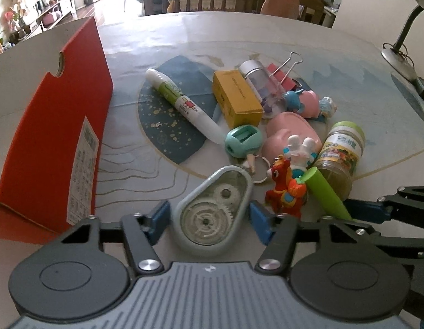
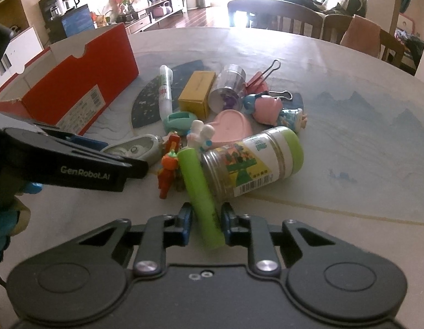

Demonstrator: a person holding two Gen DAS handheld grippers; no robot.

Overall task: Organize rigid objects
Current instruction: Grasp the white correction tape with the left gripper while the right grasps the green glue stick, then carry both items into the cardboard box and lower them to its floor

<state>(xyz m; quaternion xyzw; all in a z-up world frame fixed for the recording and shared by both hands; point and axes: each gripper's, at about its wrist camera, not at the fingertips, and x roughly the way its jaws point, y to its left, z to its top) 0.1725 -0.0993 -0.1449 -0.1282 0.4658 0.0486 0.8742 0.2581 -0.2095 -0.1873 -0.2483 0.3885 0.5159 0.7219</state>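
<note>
On the counter (image 1: 266, 27) a heap of small rigid things lies to the right of an open red shoebox (image 1: 55, 126), which looks like the place they should go.

The left hand-held gripper (image 1: 209, 218) is spread wide, its blue pads on either side of a pale blue correction tape dispenser (image 1: 212, 211) lying flat at the near edge of the heap. A gap shows on both sides, so nothing is clamped. The dispenser is probably light, hard plastic with a smooth, rounded shell; a grip across its broad middle, where the sides run closest to parallel, should hold better than one at the tapered nose, where the pads could slide off.

The right hand-held gripper (image 2: 205, 226) is narrowly open around the near end of a green highlighter (image 2: 202, 196). The right pad seems to touch the barrel, but whether the left pad presses too I cannot tell. The highlighter is likely stiff, light and slick, and it leans against a fallen spice jar (image 2: 253, 161) with a green cap, so pulling it out may set the jar rolling. Taking it nearer the middle would stop it swinging.

Close by stand a red horse figurine (image 1: 283, 192) and a teal pencil sharpener (image 1: 242, 139), both easy to knock.
</note>
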